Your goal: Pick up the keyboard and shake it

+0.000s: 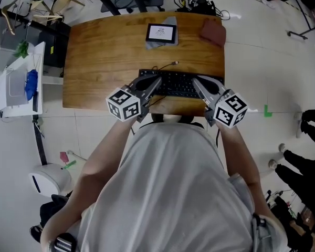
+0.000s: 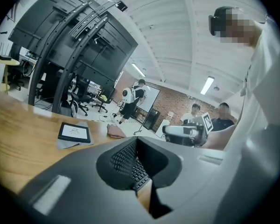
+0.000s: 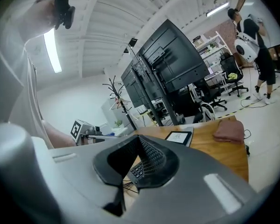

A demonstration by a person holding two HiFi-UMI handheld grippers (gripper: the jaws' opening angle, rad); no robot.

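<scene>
Keyboard (image 1: 176, 84) is being gripped over worktop (image 1: 105, 46): left tongs (image 1: 158, 80) and right tongs (image 1: 195, 81) clamped on its ends.

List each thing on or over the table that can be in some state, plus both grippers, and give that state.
keyboard: held at both ends over the table's near edge.
left gripper: shut on the keyboard's left end.
right gripper: shut on the keyboard's right end.
tablet: flat on a grey cloth, screen lit.
brown cloth: crumpled, at the table's far right corner.
</scene>
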